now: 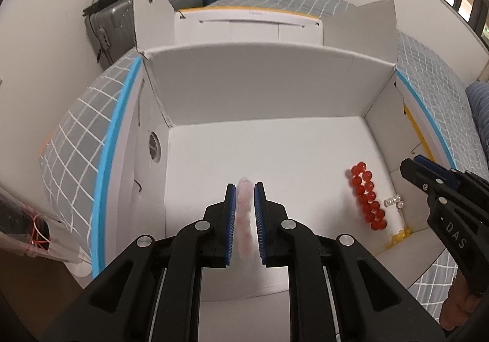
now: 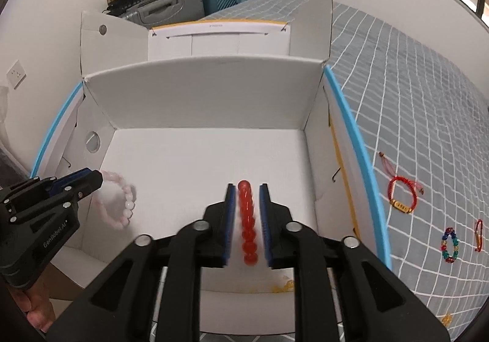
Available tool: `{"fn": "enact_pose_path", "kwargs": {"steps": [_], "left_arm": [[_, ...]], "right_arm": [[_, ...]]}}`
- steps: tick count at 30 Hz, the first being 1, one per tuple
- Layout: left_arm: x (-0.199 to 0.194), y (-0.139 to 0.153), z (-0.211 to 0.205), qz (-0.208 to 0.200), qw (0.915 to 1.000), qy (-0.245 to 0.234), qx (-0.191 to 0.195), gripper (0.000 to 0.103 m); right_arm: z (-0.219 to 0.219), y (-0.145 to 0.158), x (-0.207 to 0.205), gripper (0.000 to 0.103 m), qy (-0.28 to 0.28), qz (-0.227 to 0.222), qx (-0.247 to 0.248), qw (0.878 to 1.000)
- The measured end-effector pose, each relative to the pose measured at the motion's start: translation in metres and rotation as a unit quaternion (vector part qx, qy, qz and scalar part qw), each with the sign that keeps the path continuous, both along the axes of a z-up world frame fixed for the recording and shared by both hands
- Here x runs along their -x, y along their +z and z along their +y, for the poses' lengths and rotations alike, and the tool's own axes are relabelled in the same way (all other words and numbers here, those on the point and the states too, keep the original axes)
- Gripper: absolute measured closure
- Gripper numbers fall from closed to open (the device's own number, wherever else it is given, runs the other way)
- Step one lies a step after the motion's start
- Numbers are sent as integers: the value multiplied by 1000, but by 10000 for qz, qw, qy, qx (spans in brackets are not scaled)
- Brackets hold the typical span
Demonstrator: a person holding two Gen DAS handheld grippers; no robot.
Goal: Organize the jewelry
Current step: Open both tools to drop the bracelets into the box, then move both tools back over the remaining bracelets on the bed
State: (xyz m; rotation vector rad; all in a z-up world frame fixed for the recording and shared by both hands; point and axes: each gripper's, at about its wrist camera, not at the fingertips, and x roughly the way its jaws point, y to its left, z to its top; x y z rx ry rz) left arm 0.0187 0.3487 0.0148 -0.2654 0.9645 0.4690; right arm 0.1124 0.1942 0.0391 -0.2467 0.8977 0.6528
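With my left gripper (image 1: 245, 189) clamped on the pink bracelet (image 2: 122, 204) and my right gripper (image 2: 247, 189) apparently slack around the red bracelet (image 2: 248, 223), I fear beads snagging on release inside the box (image 1: 259, 79).

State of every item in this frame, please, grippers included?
White cardboard box: open, flaps raised.
Left gripper: shut on pale pink bead bracelet, inside the box.
Right gripper: open, over red bead bracelet, which lies on the box floor.
Yellow bead bracelet: lying in box corner.
Red cord bracelet with gold charm: outside, on grey checked bedspread.
Multicoloured bead bracelet: on bedspread.
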Motion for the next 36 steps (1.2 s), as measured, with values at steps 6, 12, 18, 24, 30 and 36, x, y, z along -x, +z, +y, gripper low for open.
{"fn": "enact_pose_path", "kwargs": {"steps": [6,12,18,24,30,36], "left_arm": [[8,22,-8,-350,9992,105,-187,38],[9,42,-24,-631,9975,12,-322,12],[4,57,-40,-883,9957,-82,-248,6],[-11,66,-68,-950,9946,-363,-201,6],[-33,69,-110,-1004,9919,-749,-207,6],[-61,62,-155,-947,9886,-1160,-154,6]], "right_arm": [[-18,26,5,36,-88,-351,-151,9992],[-48,49,4,20,-256,-699,-255,9969],[-81,66,-1,11,-562,-997,-327,9929],[-123,75,-7,10,-805,-1172,-274,9895],[-179,73,-14,10,-1198,-1178,-227,9855],[-230,65,-19,10,-1588,-1132,-102,9807]]}}
